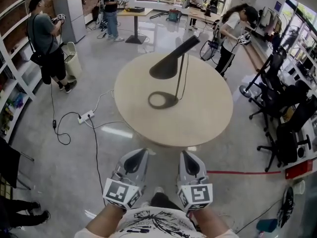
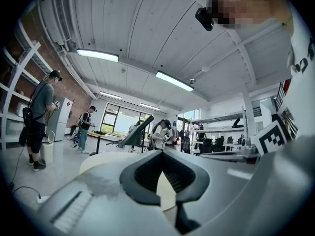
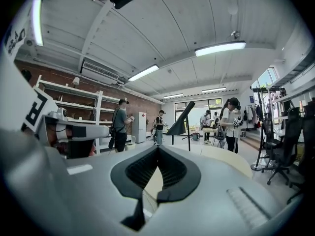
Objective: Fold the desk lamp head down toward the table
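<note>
A black desk lamp stands near the middle of the round beige table (image 1: 208, 113). Its cone-shaped head (image 1: 171, 58) slants, wide end low on the left and narrow end high on the right, above a thin stem (image 1: 182, 76) and round base (image 1: 162, 100). My left gripper (image 1: 141, 151) and right gripper (image 1: 184, 153) hang side by side at the table's near edge, well short of the lamp. Both are shut and hold nothing. The lamp head (image 2: 135, 135) shows far beyond the left gripper (image 2: 160, 151). It appears again, the lamp head (image 3: 181, 119), past the right gripper (image 3: 157, 147).
Several people stand around the room, one close behind the table at the right (image 1: 233, 31). A power strip (image 1: 85, 116) with cables lies on the floor to the left. Office chairs (image 1: 282, 128) crowd the right side. A red line (image 1: 237, 172) crosses the floor.
</note>
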A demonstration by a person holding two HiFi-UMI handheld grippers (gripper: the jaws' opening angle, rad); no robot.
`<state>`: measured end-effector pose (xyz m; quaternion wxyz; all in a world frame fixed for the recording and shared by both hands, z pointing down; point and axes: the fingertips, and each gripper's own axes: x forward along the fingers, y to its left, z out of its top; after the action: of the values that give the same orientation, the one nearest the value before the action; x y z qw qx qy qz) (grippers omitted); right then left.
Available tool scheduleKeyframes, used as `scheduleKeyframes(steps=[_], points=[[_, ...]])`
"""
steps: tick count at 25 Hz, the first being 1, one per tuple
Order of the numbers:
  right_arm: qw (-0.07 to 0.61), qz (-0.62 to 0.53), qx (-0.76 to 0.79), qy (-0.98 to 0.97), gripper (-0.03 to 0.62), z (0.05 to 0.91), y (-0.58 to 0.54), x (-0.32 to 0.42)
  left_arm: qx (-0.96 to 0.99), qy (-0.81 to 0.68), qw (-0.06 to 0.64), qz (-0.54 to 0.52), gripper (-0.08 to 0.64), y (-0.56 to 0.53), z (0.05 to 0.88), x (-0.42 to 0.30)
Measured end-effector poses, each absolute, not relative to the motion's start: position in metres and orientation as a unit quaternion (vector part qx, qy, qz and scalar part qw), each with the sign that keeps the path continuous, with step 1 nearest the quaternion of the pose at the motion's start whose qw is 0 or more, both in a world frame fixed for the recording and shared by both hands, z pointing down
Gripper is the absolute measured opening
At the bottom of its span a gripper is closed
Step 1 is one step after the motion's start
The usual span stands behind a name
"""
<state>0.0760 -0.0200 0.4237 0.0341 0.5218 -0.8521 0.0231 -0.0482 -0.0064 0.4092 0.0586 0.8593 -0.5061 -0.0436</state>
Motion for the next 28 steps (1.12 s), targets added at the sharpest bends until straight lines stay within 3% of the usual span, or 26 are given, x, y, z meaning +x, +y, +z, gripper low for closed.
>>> scheduleKeyframes(steps=[28], points=[[0.021, -0.02, 0.529, -0.848, 0.008, 0.409, 0.068, 0.044, 0.872, -0.483, 0.019, -0.078, 0.005, 0.077, 0.387, -0.076]])
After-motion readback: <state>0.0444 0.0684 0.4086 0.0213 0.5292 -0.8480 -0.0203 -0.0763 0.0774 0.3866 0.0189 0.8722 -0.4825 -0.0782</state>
